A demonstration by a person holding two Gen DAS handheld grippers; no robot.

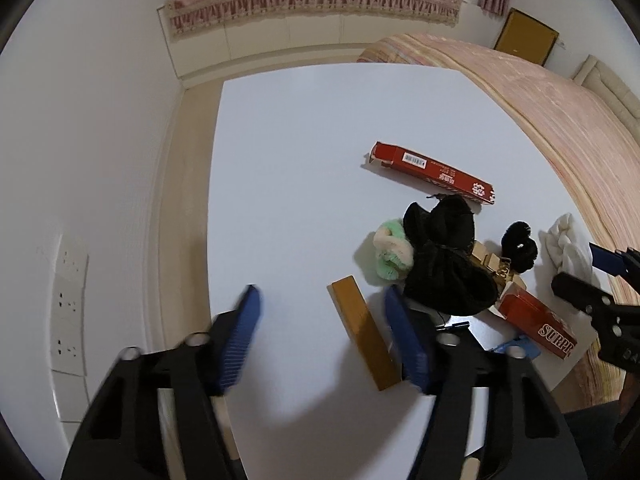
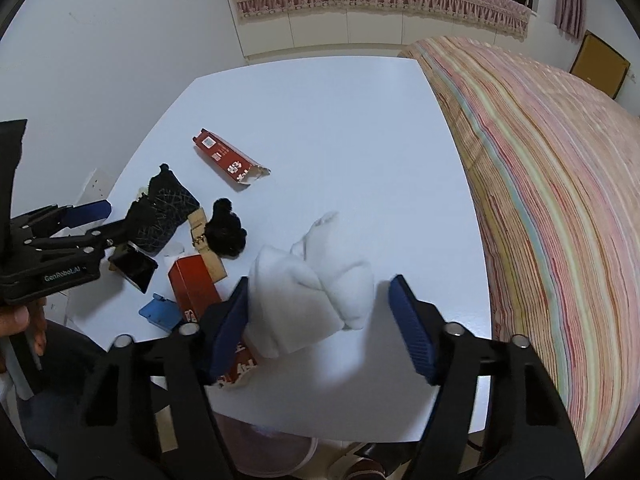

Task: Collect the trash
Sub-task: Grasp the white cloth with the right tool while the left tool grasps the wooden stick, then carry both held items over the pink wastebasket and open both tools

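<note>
Now, seen from the left wrist, the left tongs (image 1: 322,334) hang over the white tabletop (image 1: 300,160) with their blue ribbed pads apart; no thing sits between them, only bare surface, so they are released. Just at 3 o'clock of that gap a flat mustard-yellow rectangular box (image 1: 362,330) lies on the tabletop, its near end passing behind the right-hand pad. At 1 o'clock from the tongs sits a heap of litter: a pale green and cream fluffy scrunchie (image 1: 390,254) touching a black crumpled fabric pouch (image 1: 446,260), and beyond them, at 12 o'clock of the heap, a long red cardboard carton with a barcode (image 1: 434,174). Further toward 3 o'clock come a black fuzzy pompom (image 1: 520,246), a short red cardboard box printed with white letters (image 1: 536,326) and a small blue plastic clip (image 1: 518,346) just beside it. At the far right edge lies a crumpled white tissue wad (image 1: 568,246), with the right tongs (image 1: 588,276) reaching in near it. From the right wrist, the right tongs (image 2: 316,328) straddle the tissue wad (image 2: 312,284): the left pad touches its side, the right pad stands clear, so nothing is yet grasped. A striped pink bedspread (image 2: 560,200) borders the tabletop at 3 o'clock.
</note>
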